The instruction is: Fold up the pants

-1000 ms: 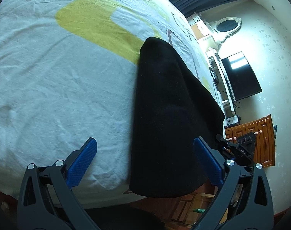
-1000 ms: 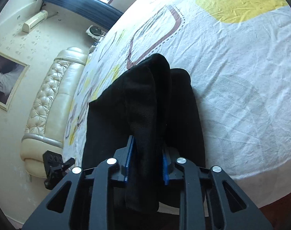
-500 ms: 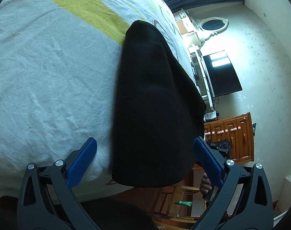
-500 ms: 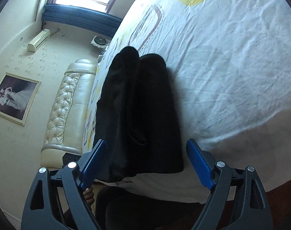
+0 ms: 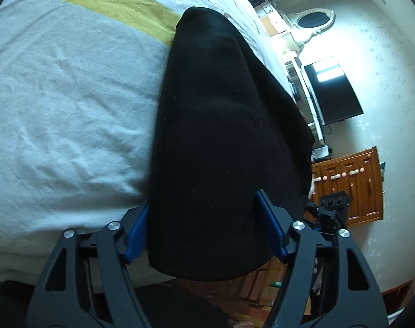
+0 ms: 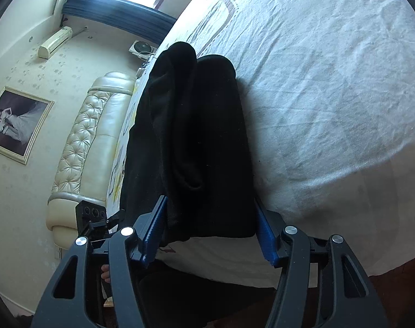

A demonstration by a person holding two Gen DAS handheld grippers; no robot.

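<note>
So the black folded fleece pants [image 5: 221, 142] are lying in a long strip on the white bedsheet with yellow and brown shapes [image 5: 65, 104], running from the near edge of the bed out toward the far side. The near end hangs a bit over the mattress edge.

Left gripper with blue ribbed pads [image 5: 207, 229] has its fingers on either side of that near end, both pads right up against the fabric, so it's pinching the bundle across its whole width. In its view the other gripper peeks in at the right, in front of an orange-brown wooden cabinet [image 5: 352, 183], with a dark flat-screen TV [image 5: 333, 93] on the wall further back.

Right gripper with the same blue pads [image 6: 210, 229] looks much the same: pads snug against both sides of the pants [image 6: 196, 142], closed on the cloth. From here you can see the fold layers, one thicker roll sitting on the left of the stack. A cream tufted leather headboard [image 6: 81, 147] is off to the left, with a framed picture [image 6: 16, 123] on the wall.
</note>
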